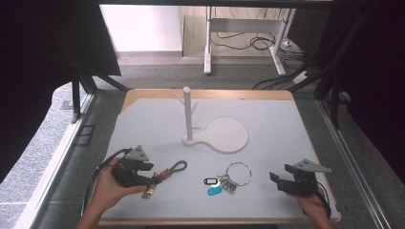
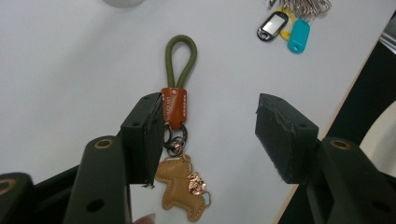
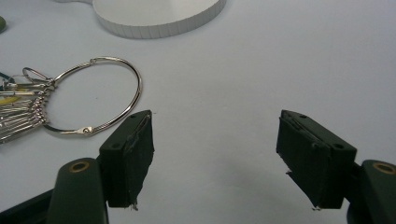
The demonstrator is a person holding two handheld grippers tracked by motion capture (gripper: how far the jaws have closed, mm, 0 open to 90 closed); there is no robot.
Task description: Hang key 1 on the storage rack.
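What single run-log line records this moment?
left claw: open at green-loop leather keychain | right claw: open, empty | silver key ring: on table

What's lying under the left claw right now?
Under the open left claw lies a keychain: green cord loop, orange leather band, metal rings and a tan leather horse charm on the table. One jaw stands against the band's side; the charm's lowest edge runs out of frame.

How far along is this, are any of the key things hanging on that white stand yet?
Nothing hung yet: the white stand has bare pegs. In hand: the left gripper, open, sits by the green-loop keychain, one jaw beside its orange tab. Left: grasp and hang it, then the key ring near the open right gripper.
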